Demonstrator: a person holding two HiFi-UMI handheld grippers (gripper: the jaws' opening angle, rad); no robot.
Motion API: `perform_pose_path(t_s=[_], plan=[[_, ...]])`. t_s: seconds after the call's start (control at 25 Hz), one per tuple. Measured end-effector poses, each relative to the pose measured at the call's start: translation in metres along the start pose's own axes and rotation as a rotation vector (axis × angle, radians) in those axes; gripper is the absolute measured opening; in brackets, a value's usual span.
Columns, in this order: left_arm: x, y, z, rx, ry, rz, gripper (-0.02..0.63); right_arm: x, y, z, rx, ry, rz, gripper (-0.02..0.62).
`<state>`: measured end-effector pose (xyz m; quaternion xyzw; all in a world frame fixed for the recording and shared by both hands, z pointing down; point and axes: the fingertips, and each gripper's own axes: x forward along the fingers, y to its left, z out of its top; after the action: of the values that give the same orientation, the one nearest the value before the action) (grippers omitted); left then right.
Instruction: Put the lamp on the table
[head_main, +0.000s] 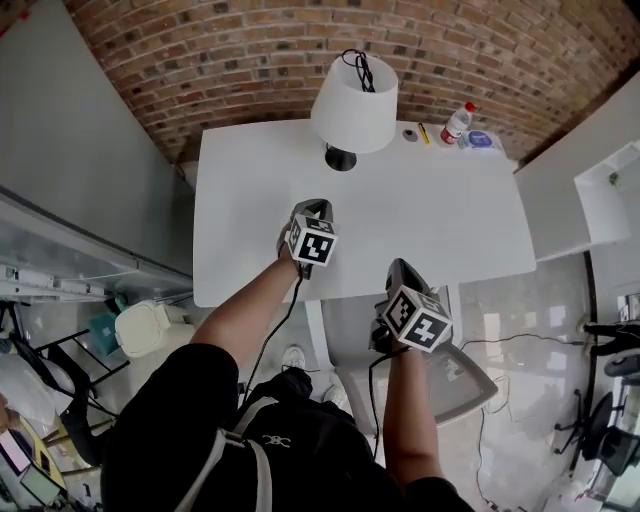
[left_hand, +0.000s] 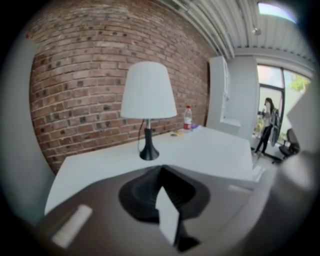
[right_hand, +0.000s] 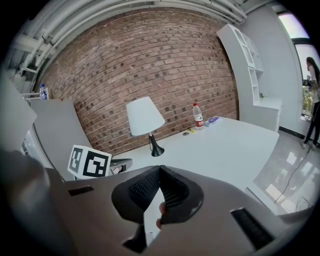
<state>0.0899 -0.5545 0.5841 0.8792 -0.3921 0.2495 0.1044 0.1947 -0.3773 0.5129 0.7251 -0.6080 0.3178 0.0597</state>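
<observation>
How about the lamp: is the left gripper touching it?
Apart. The head view shows bare table between the left gripper and the lamp. The left gripper view shows the jaws shut on nothing, the lamp standing farther off.

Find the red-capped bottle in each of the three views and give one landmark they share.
Head view: the bottle is at the upper right, at the far edge of the table.
Left gripper view: the bottle is right of centre, just past the lampshade's lower edge.
Right gripper view: the bottle is right of centre, before the bricks.
Shared landmark: the lamp; the bottle stands to its right in every view.
</observation>
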Motion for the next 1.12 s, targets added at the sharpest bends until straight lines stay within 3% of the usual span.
perform_pose_path(t_s=[0.24,0.56,0.8,1.12], plan=[[-0.113,-0.033,0.027,-0.028,-0.072,0.017,0.002,-0.045,0.033,0.016,-0.07,-0.064,0.133,-0.006],[-0.235,-0.065,0.019,-0.124,0.0,0.167,0.002,-0.105,0.074,0.004,-0.146,-0.094,0.259,-0.008],[-0.285,-0.085,0.018,-0.147,-0.003,0.189,0.002,-0.14,0.088,-0.006,-0.2,-0.1,0.287,-0.008],[-0.326,-0.119,0.031,-0.119,-0.11,0.154,0.002,-0.171,0.095,-0.009,-0.232,-0.121,0.312,-0.008]])
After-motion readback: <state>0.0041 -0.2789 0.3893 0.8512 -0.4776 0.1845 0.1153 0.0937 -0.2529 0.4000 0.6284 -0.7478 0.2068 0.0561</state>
